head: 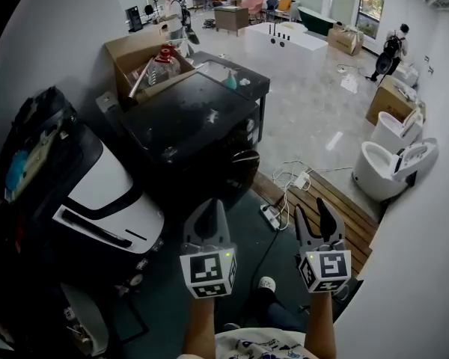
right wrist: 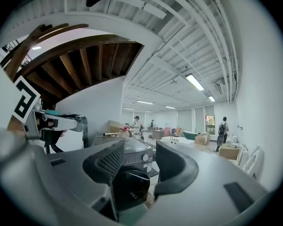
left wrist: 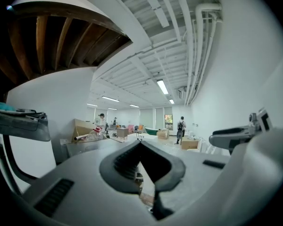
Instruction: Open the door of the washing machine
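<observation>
The black, boxy washing machine (head: 187, 126) turns its round glossy door (head: 238, 172) toward the right gripper (head: 313, 206), which is spread and empty. The left gripper (head: 209, 204) is pressed together.

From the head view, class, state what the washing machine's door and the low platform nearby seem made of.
Washing machine door: likely dark glass or glossy plastic; round, black, with a curved highlight. Low platform: apparently wood, matte; brown parallel planks with seams.
</observation>
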`<action>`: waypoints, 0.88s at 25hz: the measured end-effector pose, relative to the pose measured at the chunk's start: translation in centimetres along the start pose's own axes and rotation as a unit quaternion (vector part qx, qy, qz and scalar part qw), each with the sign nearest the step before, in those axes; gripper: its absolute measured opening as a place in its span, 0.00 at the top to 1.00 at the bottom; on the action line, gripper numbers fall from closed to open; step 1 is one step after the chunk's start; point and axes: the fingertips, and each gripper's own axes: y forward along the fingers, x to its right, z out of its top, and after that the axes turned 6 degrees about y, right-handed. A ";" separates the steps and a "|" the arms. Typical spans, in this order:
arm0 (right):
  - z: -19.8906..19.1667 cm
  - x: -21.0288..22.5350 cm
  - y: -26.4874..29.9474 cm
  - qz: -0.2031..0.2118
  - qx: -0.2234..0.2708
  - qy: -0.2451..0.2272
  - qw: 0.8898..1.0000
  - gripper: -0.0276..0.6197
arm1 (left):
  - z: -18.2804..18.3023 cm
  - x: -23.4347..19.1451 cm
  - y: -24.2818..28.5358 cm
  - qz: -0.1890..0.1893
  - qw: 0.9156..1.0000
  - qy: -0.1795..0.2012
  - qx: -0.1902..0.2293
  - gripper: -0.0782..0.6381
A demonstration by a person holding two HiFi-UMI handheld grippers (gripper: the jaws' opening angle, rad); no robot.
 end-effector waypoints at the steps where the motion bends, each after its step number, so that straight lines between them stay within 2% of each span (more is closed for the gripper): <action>1: 0.1 0.8 0.8 0.005 -0.002 -0.003 1.000 0.64 | 0.2 0.4 1.0 0.002 1.000 -0.001 0.000 0.89; 11: -0.6 7.6 8.0 0.029 -0.020 -0.004 0.999 0.64 | 0.5 3.4 9.2 0.021 1.000 0.008 -0.009 0.89; 22: -3.0 9.9 12.6 0.046 -0.047 0.003 0.998 0.64 | -2.0 3.1 12.9 0.045 0.998 0.007 -0.051 0.89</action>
